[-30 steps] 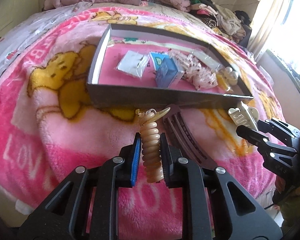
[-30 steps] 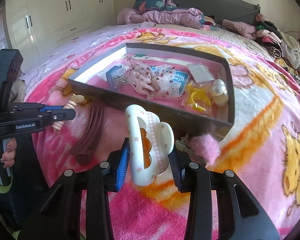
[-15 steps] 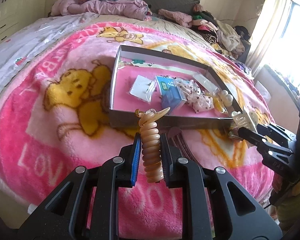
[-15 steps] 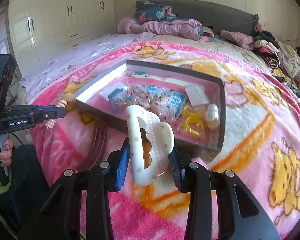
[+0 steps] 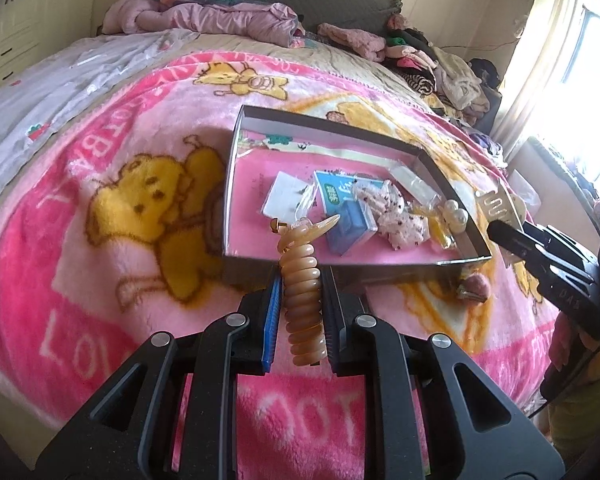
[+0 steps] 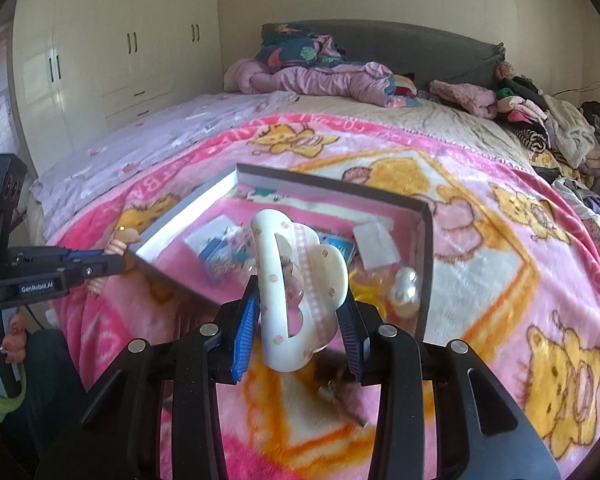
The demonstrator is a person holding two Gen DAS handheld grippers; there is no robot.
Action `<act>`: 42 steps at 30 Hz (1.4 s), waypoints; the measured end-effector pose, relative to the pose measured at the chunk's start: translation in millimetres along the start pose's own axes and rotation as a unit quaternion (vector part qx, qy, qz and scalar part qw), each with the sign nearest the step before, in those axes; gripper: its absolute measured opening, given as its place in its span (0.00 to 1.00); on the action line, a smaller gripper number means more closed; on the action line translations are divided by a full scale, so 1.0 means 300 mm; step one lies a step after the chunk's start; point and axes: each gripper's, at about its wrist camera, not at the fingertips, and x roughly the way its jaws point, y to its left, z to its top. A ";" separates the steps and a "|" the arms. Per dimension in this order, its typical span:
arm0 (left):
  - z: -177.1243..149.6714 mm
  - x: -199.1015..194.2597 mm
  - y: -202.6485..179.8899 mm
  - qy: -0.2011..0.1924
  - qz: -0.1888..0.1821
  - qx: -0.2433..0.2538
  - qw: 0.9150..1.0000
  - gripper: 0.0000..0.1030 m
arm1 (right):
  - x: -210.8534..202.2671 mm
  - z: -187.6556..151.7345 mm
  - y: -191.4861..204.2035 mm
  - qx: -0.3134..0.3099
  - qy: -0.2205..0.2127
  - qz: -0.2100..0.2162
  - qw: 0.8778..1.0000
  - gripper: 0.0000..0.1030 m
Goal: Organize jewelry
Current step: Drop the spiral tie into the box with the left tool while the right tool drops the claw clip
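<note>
My left gripper (image 5: pixel 300 300) was clamped on a beige spiral hair clip (image 5: pixel 302 296), and the gray tray (image 5: pixel 340 270) lay just beyond, at twelve o'clock. My right gripper (image 6: pixel 300 316) was clamped on a cream claw clip (image 6: pixel 296 288), before the same tray.

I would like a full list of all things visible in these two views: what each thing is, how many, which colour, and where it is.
box: one, grey walls, pink inside, on the blanket
blanket: one, pink with yellow bears, covering the bed
spiral hair clip: one, amber, between the left gripper's pads
claw clip: one, cream with small flowers, between the right gripper's pads
blue packet: one, in the box
white card: one, in the box, left part
speckled pink bag: one, in the box
pearl piece: one, white, box's right corner
pompom clip: one, pink, on the blanket beside the box
clothes pile: mixed colours, far right of the bed
wardrobe: cream, behind the bed
left gripper: black, blue pad, shut
right gripper: black, blue pads, shut
</note>
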 end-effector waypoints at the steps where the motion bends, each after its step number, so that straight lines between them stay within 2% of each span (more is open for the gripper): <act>1: 0.009 0.000 -0.002 -0.002 0.000 0.001 1.000 0.12 | -0.002 0.003 -0.005 0.001 -0.002 -0.001 1.000 0.35; 15: 0.122 0.024 -0.015 -0.017 -0.005 0.008 1.000 0.12 | -0.002 0.070 -0.055 0.010 -0.020 -0.026 0.999 0.35; 29: 0.200 0.148 -0.062 -0.001 -0.013 0.020 1.000 0.12 | 0.056 0.100 -0.143 0.030 -0.014 -0.057 0.998 0.35; 42: 0.217 0.239 -0.071 0.012 -0.015 0.028 0.999 0.12 | 0.123 0.109 -0.176 0.036 -0.001 -0.068 0.997 0.35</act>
